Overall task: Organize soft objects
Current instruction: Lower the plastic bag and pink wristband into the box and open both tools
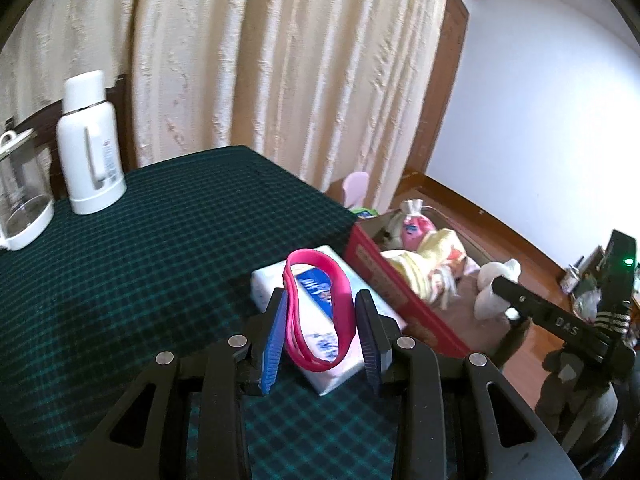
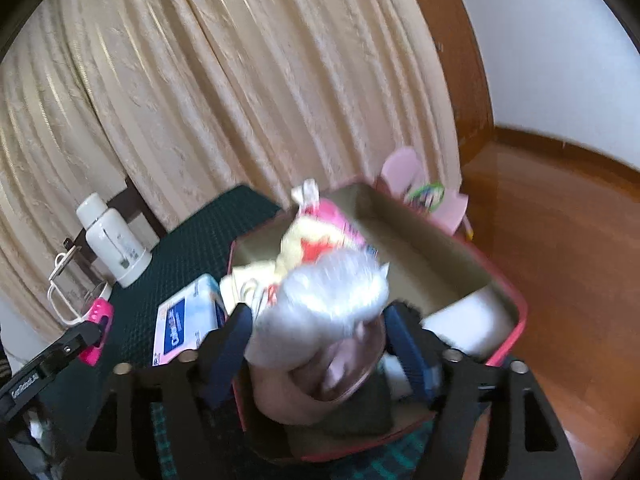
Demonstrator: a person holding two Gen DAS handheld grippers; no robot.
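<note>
Pink silicone loop band (image 1: 320,312), one of it, sits between the left gripper (image 1: 320,340) jaws, above one white plastic-wrapped tissue pack with blue print (image 1: 320,320) lying on the dark green checked tablecloth (image 1: 160,260). Left blue pads (image 1: 274,344) stand at a narrow gap; the band touches the left-hand pad, the other pad looks just clear of it. Whether the band is actually clamped I cannot tell.

One red cardboard box with a brown inside (image 2: 504,280) stands just beside the tissue pack at the table's edge. Inside it: one pink drawstring pouch (image 1: 416,228), yellow soft cloth items (image 1: 436,256) bunched together (count unclear), and a white flat piece (image 2: 468,320) at the bottom.

Right gripper (image 2: 320,344) hangs over the box with the fingers spread wide. One white fluffy plush toy (image 2: 332,292) is between them, blurred, not pressed by either pad.

On the table's far side: one white thermos jug with handle (image 1: 90,148) and one clear glass kettle with white base (image 1: 20,200), side by side. One small pink plastic chair (image 2: 424,192) stands on the wooden floor (image 2: 560,260) behind the box, in front of the cream pleated curtain (image 1: 280,60).
</note>
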